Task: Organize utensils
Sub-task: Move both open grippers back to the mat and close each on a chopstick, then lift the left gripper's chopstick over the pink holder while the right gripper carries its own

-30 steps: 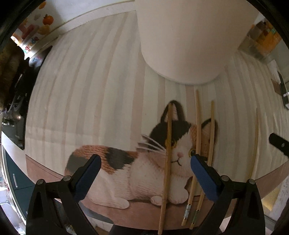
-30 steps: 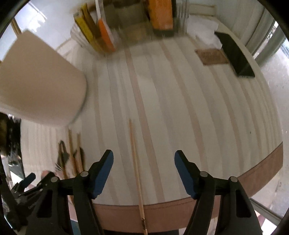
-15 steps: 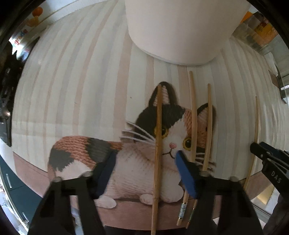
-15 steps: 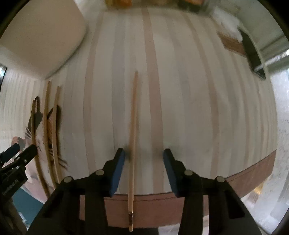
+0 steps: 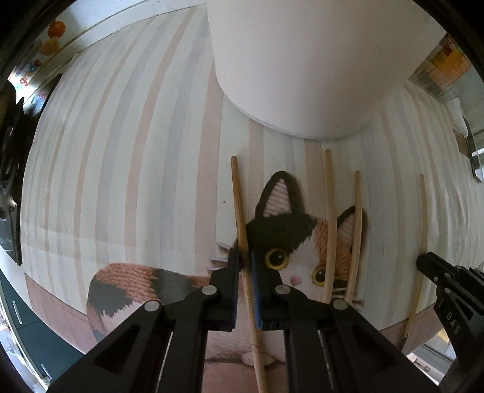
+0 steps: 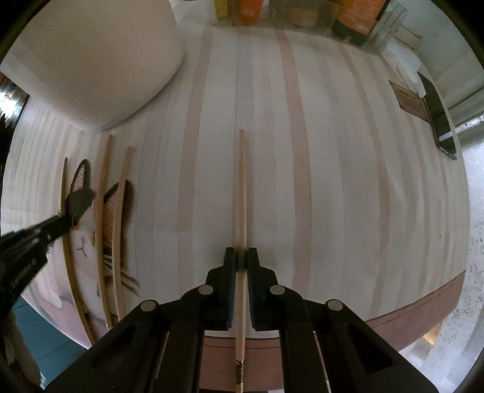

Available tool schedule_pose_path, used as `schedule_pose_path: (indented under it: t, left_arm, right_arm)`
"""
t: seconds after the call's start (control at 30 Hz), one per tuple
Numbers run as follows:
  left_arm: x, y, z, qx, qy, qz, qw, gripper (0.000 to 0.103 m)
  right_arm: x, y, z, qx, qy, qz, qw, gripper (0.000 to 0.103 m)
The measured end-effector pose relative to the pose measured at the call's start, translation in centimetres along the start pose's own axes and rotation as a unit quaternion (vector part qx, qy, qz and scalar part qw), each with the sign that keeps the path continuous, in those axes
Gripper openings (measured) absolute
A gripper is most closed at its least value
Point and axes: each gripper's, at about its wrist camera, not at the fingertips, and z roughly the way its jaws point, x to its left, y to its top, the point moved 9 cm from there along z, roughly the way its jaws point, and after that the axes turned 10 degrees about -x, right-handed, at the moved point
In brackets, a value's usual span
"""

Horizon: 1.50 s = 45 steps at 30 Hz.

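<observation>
Several wooden chopsticks lie on a striped mat with a calico cat picture (image 5: pixel 290 241). My left gripper (image 5: pixel 244 260) is shut on the darker leftmost chopstick (image 5: pixel 239 205), which lies over the cat's left ear. Two paler chopsticks (image 5: pixel 331 223) lie to its right. My right gripper (image 6: pixel 241 260) is shut on a separate pale chopstick (image 6: pixel 241 187) lying alone on the stripes; this chopstick also shows in the left wrist view (image 5: pixel 422 226). A large white cylindrical holder (image 5: pixel 302 60) stands just beyond the chopsticks; in the right wrist view it (image 6: pixel 90 60) is at the upper left.
A clear organizer with orange and yellow packets (image 6: pixel 302 12) stands at the far edge. A dark phone-like slab (image 6: pixel 438 121) and a brown card (image 6: pixel 408 99) lie at the far right. The mat's brown border (image 6: pixel 423 317) runs along the near table edge.
Both grippers have moved down and closed: the left onto the dark leftmost chopstick, the right onto the lone pale chopstick. The left chopstick has shifted slightly left off the cat's face.
</observation>
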Motion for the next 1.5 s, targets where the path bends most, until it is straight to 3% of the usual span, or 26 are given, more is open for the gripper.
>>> schedule_pose_path:
  t: [0.4, 0.87, 1.1, 1.5]
  left_arm:
    - [-0.3, -0.2, -0.1, 0.008, -0.009, -0.002, 0.9999, 0.006]
    - [-0.3, -0.1, -0.1, 0.001, -0.01, 0.002, 0.9999, 0.005]
    - [1.0, 0.8, -2.6, -0.049, 0.01, -0.004, 0.9988, 0.004]
    - [4.3, 4.6, -11.2, -0.161, 0.029, -0.04, 0.9856, 0.004]
  right_arm:
    - [0.0, 3.3, 1.1, 0.022, -0.012, -0.007, 1.0, 0.009]
    - [0.8, 4.5, 1.3, 0.023, -0.014, -0.008, 1.0, 0.009]
    - [0.2, 4.4, 0.8, 0.001, -0.007, 0.021, 1.0, 0.007]
    - [-0.3, 8.6, -5.9, -0.112, 0.005, 0.043, 0.993, 0.007]
